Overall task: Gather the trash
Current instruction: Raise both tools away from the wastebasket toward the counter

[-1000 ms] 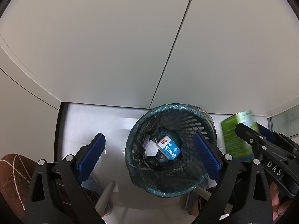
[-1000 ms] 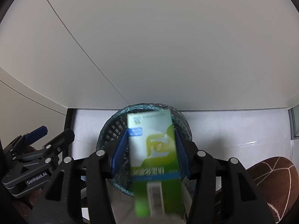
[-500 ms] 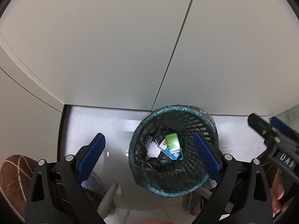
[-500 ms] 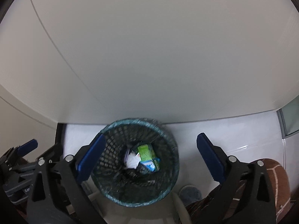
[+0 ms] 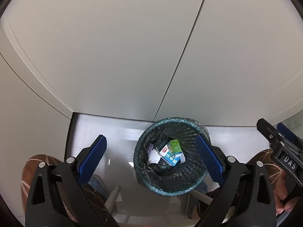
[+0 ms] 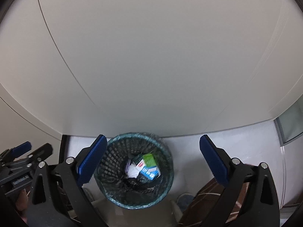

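Note:
A dark mesh waste bin (image 5: 171,184) (image 6: 111,162) with a green liner stands on the pale floor by the wall. Inside lie a green carton (image 5: 175,145) (image 6: 149,159), a blue and white carton (image 5: 171,157) (image 6: 148,171) and crumpled white paper (image 5: 153,154) (image 6: 131,171). My left gripper (image 5: 151,158) hangs open above the bin, nothing between its blue pads. My right gripper (image 6: 152,157) is also open and empty, high over the bin. In the left wrist view the right gripper (image 5: 280,151) shows at the right edge; in the right wrist view the left gripper (image 6: 22,162) shows at the left edge.
A plain white wall (image 5: 132,56) with a vertical seam rises behind the bin. The person's brown patterned trouser legs (image 5: 36,170) (image 6: 208,198) and slippers (image 5: 96,182) stand close to the bin. A glass panel (image 6: 289,123) lies at far right.
The right gripper let go of the green carton, which dropped into the bin onto the blue carton. Both grippers then rose, so the bin looks smaller.

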`<state>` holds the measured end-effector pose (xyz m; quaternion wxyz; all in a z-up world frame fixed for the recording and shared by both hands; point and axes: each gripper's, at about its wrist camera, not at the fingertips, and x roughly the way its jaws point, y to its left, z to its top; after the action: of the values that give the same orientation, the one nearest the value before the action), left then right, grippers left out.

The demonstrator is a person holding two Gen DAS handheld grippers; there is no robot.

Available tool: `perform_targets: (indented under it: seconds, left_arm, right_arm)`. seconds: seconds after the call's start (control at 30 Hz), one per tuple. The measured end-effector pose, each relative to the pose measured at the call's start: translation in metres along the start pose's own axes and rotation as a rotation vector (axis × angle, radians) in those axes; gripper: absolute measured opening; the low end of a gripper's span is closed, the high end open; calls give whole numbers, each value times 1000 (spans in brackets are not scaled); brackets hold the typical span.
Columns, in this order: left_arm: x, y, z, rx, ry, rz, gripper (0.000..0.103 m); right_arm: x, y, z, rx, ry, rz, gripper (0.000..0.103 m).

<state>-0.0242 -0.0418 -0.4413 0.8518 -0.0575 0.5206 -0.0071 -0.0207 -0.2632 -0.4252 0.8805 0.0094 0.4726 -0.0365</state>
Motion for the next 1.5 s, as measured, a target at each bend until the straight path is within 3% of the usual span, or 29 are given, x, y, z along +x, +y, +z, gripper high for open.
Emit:
perform_targets:
  seconds: [0.4,0.93,1.2,1.5]
  left_arm:
    - [-103,-13,30,40,-147,-9,93]
    - [-249,-22,73,49,-337,-9,93]
    - [-285,-14,112,21,-400,-7,93]
    - [-298,-2,168,18,-408,23,93]
  right_arm:
    - [-79,-14,40,18,-107,13,94]
    - [-221,-12,108,-30,-334,46,94]
    - [-269,-5,153,-43,-415,56,94]
    - [-276,-3,213,-49,-425,45,94]
